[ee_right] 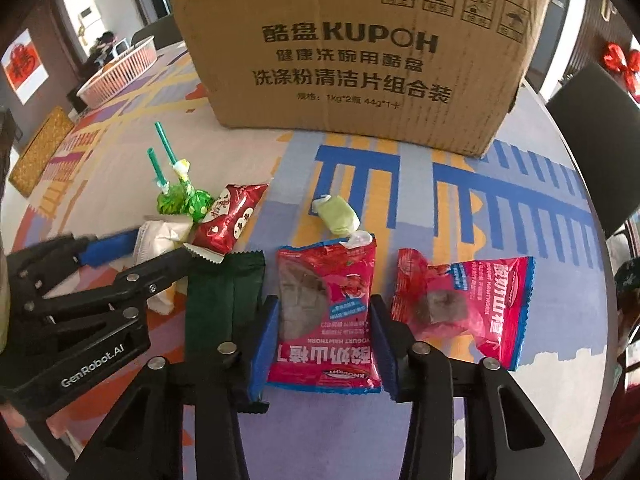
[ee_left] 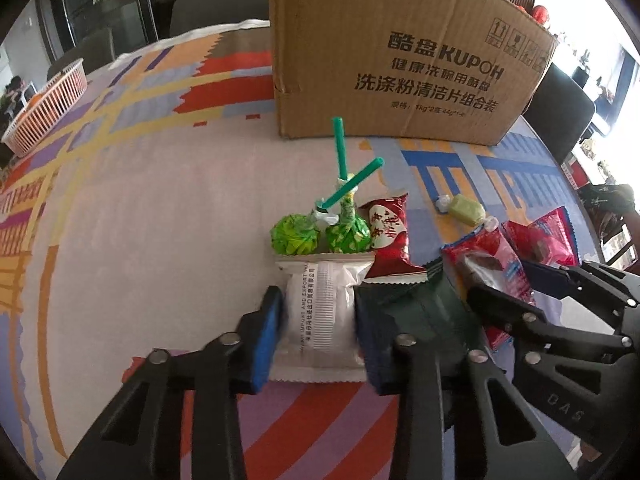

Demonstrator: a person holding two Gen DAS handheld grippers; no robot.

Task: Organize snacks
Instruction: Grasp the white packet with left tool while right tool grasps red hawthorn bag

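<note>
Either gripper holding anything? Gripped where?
Left gripper: white packet, clamped across its long sides. Right gripper: red hawthorn packet, likewise, both on the table.

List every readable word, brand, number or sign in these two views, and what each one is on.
"酷盘KUPOH", "洗涤粉清洁片组合装", "1kg*2瓶 44g*1": cardboard box.
Faint stamp near "2027", four handling symbols: same box, captions too small.
"GenRobot.AI": left gripper.
"YOGURT HAWTHORN", "酸奶山楂": pink packet between right gripper pads.
"酸奶山楂": second pink packet.
"IMPORT AND EXPORT": white packet; rest blurred.
Red packet: characters unreadable.
</note>
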